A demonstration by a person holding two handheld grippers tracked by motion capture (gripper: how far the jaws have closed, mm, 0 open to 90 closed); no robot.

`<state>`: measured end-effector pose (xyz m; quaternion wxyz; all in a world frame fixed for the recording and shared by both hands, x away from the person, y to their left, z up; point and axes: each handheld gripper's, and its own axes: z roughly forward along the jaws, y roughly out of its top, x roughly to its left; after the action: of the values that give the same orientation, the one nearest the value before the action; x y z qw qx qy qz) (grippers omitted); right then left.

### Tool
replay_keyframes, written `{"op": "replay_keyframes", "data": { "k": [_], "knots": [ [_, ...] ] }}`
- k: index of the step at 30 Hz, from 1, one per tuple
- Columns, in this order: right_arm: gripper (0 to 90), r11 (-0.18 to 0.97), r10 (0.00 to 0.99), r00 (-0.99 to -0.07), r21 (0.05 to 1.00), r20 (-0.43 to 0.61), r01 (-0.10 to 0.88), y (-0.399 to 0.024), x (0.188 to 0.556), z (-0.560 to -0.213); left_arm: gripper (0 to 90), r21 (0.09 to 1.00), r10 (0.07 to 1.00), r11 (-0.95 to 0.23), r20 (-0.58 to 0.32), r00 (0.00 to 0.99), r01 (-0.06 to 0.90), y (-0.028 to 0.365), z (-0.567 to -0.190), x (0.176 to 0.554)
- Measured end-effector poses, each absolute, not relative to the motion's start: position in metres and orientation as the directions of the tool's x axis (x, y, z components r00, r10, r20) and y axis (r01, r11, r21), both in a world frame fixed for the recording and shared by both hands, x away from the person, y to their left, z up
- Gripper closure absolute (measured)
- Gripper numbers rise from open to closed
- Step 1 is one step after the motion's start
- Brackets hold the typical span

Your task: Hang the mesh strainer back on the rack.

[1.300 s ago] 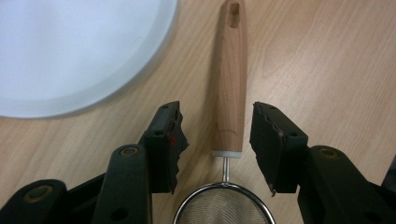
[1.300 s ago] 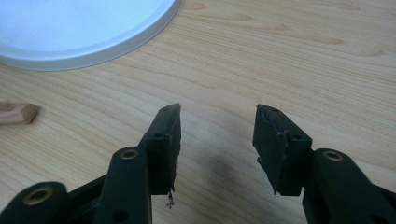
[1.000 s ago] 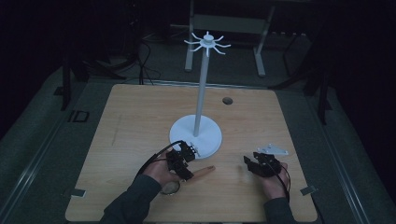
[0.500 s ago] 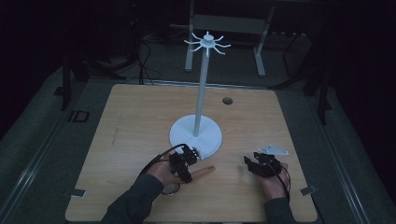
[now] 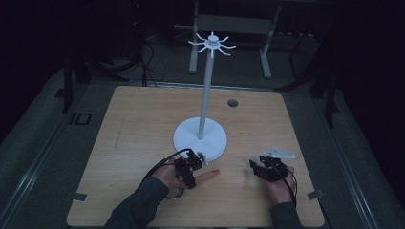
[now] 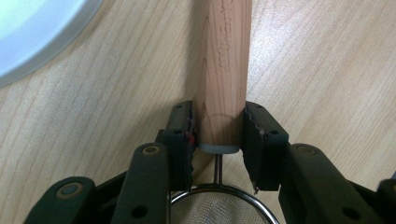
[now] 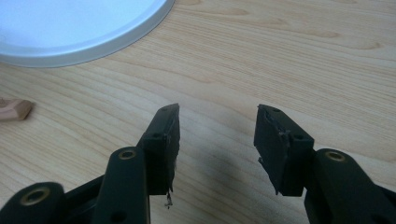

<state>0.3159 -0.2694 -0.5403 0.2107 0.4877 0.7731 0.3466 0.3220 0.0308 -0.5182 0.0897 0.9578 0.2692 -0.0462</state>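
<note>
Left gripper view, left tool (image 6: 218, 135) just closing, clamped on strainer handle (image 6: 225, 70), right tool (image 7: 217, 140) apart.

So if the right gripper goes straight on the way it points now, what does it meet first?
Probably nothing soon: bare table lies ahead of the open right gripper. The white stand base sits off to the side of that line, though depth is hard to judge.

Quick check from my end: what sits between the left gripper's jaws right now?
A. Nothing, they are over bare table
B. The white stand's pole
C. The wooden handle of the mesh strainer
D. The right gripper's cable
C: in the left gripper view, the left gripper has its pads on either side of the wooden handle, just above the mesh strainer ring.
</note>
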Motion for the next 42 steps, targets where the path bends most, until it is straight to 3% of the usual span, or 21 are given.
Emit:
{"op": "replay_keyframes", "data": {
  "k": [14, 42],
  "knots": [
    [50.1, 0.278, 0.903, -0.429, 0.739, 0.017, 0.614, -0.271, 0.316, -0.541, 69.1, 0.150, 0.528, -0.826, -0.132, 0.839, 0.544, 0.033, -0.519, 0.324],
    [49.8, 0.278, 0.904, -0.428, 0.738, 0.015, 0.615, -0.270, 0.316, -0.543, 69.4, 0.361, 0.612, -0.711, -0.106, 0.784, 0.603, 0.057, -0.481, 0.326]
  ]
}}
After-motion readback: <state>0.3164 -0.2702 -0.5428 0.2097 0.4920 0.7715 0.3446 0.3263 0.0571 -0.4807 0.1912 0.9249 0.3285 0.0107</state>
